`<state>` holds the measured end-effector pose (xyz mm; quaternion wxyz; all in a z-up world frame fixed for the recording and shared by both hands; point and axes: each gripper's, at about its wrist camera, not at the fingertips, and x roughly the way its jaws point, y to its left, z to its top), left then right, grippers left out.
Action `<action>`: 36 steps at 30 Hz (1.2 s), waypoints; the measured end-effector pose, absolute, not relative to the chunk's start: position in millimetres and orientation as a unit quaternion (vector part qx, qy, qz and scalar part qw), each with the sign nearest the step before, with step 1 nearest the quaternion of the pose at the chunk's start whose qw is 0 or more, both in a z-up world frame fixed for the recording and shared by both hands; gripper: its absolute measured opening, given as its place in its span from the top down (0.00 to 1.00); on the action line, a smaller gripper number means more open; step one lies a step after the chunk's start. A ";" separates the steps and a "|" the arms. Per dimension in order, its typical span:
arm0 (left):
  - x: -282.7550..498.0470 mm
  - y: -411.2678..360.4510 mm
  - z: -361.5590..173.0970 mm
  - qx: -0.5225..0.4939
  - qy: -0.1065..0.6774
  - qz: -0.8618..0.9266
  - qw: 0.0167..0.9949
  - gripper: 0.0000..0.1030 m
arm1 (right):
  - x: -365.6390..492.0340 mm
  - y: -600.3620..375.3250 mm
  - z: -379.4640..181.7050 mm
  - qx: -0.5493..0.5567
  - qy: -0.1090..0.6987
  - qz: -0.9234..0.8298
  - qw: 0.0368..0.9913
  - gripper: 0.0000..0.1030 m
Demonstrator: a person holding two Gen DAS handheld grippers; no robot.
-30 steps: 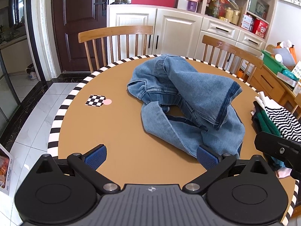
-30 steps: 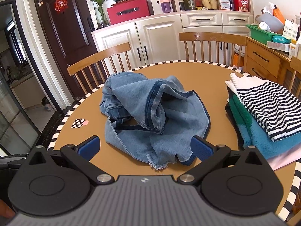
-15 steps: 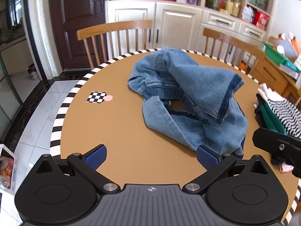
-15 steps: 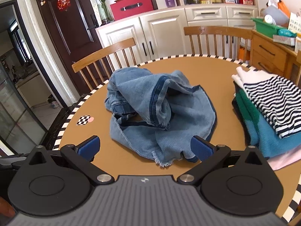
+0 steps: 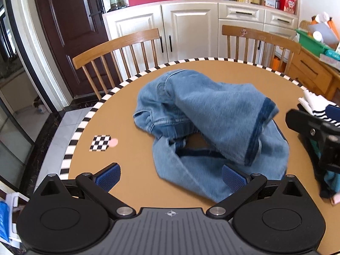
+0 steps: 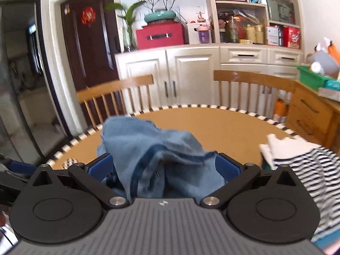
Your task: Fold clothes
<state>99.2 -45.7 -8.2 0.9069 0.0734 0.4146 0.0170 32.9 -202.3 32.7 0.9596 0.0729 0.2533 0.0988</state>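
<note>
A crumpled pair of light blue jeans [image 5: 212, 116] lies heaped on the round brown table [image 5: 127, 114]. My left gripper [image 5: 171, 176] is open at the near edge of the heap; the jeans' lower fold reaches in by its right pad [image 5: 233, 177]. Low over the table, my right gripper [image 6: 163, 165] is open too, and a raised fold of the jeans [image 6: 153, 148] sits between its blue pads. This view is blurred, so contact is unclear. From the left wrist view, the right gripper [image 5: 314, 131] shows at the heap's right side.
A stack of folded clothes with a striped top [image 6: 308, 165] occupies the table's right edge. Two wooden chairs [image 5: 119, 48] [image 5: 261, 38] stand behind the table, before white cabinets. A checkered marker [image 5: 101, 142] lies on the left. The table rim [image 5: 70, 148] is close on the left.
Both grippers have moved forward to the jeans. The right one dropped lower, and the cloth now stands between its open fingers. The jeans themselves lie as before.
</note>
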 end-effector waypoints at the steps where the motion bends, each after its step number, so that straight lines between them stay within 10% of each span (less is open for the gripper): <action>1: 105.1 -49.3 -8.9 0.075 0.417 0.020 0.905 0.00 | 41.3 -206.9 30.3 0.086 0.262 0.099 0.956 0.00; 14: 173.5 -69.0 -20.6 0.082 0.407 -0.023 0.909 0.00 | 104.4 -249.6 -13.2 0.148 0.329 0.054 0.931 0.03; 20: 201.2 -83.2 -33.8 0.087 0.373 -0.109 0.917 0.01 | 119.7 -260.7 -23.7 0.209 0.353 0.035 0.911 0.20; 31: 224.4 -39.9 -78.7 0.052 0.389 -0.182 0.902 0.69 | 200.9 -274.2 -67.6 0.473 0.429 0.073 0.766 0.22; 33: 227.9 -30.3 -83.4 0.041 0.398 -0.188 0.897 0.76 | 206.1 -265.0 -65.4 0.465 0.423 0.089 0.772 0.36; 36: 225.9 -26.3 -85.8 0.042 0.399 -0.192 0.896 0.78 | 208.5 -246.7 -49.2 0.425 0.406 0.119 0.800 0.89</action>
